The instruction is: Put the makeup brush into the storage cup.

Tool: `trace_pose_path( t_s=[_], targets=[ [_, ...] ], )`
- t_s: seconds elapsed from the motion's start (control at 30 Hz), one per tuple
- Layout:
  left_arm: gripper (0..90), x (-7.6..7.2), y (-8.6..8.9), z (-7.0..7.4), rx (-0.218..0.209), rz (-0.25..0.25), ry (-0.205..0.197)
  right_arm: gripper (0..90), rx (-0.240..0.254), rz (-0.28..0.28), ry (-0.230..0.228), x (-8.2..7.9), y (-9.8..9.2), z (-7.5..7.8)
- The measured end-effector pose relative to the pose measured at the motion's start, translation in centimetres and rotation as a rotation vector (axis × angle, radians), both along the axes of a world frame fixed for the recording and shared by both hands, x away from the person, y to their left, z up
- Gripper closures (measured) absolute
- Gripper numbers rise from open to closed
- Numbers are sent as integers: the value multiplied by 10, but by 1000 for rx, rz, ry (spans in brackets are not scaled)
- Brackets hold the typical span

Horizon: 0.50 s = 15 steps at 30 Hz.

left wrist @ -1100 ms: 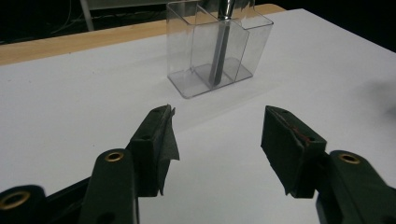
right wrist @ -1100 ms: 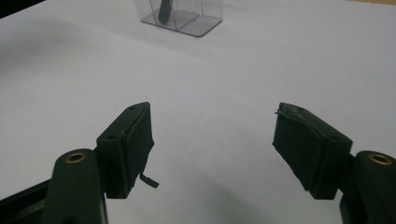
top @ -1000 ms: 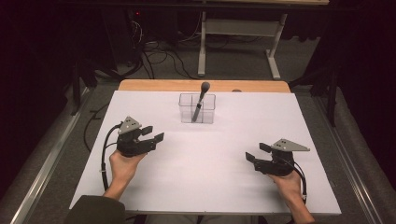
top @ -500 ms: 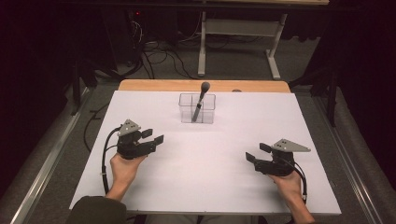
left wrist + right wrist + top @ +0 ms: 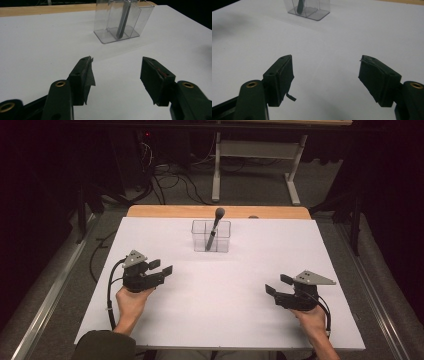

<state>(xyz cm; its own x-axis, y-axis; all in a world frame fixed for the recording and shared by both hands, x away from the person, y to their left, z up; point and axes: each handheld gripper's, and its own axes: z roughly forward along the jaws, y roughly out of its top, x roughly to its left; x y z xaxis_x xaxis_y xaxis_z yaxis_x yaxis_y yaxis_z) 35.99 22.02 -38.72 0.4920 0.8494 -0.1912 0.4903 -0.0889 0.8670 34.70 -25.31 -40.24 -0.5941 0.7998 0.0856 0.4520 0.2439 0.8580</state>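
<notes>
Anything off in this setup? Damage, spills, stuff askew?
Mostly tidy. The microphone leans tilted in the clear box, head above the rim. One oddity: on the right gripper, a pad has a loose strip curling off its lower edge, and the left gripper pad edge looks frayed. No spills.

The left gripper [image 5: 161, 267] is pointing forward and inward from the left hand [image 5: 131, 301], its jaws standing apart with nothing between them. The right gripper [image 5: 278, 285] is pointing inward from the right hand [image 5: 311, 321], its jaws gaping wide and gripping nothing. Both forearms are entering from the near edge.
</notes>
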Motion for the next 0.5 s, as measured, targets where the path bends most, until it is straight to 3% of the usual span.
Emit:
trace_pose_path(
  t_s=[0.5],
  targets=[
    [425,-5,3,-1,-5,16,-2,293,39,-23,-22,-9,-18,1]
  ],
)
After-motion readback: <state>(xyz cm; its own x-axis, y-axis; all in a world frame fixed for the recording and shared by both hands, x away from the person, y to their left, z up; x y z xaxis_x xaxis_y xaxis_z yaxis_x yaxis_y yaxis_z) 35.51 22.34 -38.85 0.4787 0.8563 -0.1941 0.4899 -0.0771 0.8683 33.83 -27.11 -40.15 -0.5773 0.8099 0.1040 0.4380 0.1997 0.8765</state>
